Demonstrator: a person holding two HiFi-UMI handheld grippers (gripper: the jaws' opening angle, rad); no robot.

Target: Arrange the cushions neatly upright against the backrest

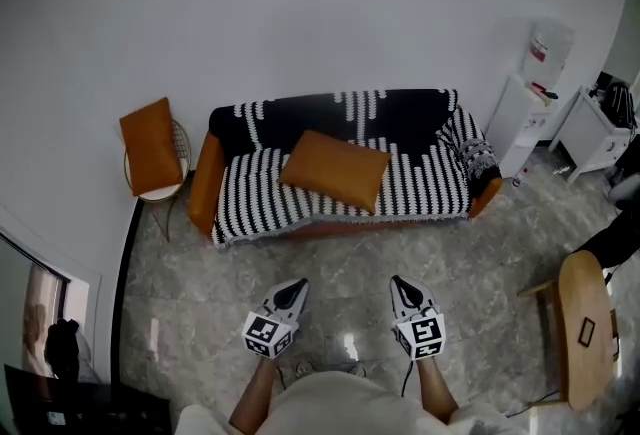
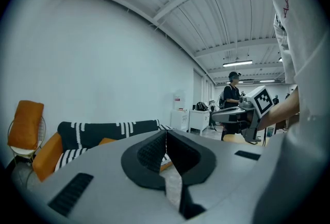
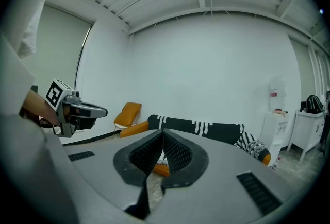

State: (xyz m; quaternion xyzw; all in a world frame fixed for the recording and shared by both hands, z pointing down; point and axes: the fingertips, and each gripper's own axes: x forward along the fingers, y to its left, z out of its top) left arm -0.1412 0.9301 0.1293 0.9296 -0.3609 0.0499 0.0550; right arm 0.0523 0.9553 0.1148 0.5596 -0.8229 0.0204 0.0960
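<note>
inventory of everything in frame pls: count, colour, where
sofa: 1, orange, against the far wall
cover: 1, black-and-white striped, draped over the sofa
cushion on sofa: 1, orange, lying on the seat near the middle
cushion on chair: 1, orange, standing on the round chair
round chair: 1, white seat with wire back, left of the sofa
water dispenser: 1, white, right of the sofa
side table: 1, white, far right
wooden chair: 1, light wood, right edge
floor: grey, marbled
bystander: 1, dark clothes, background
left gripper: 1, grey, shut, empty, over the floor
right gripper: 1, grey, shut, empty, beside it
</note>
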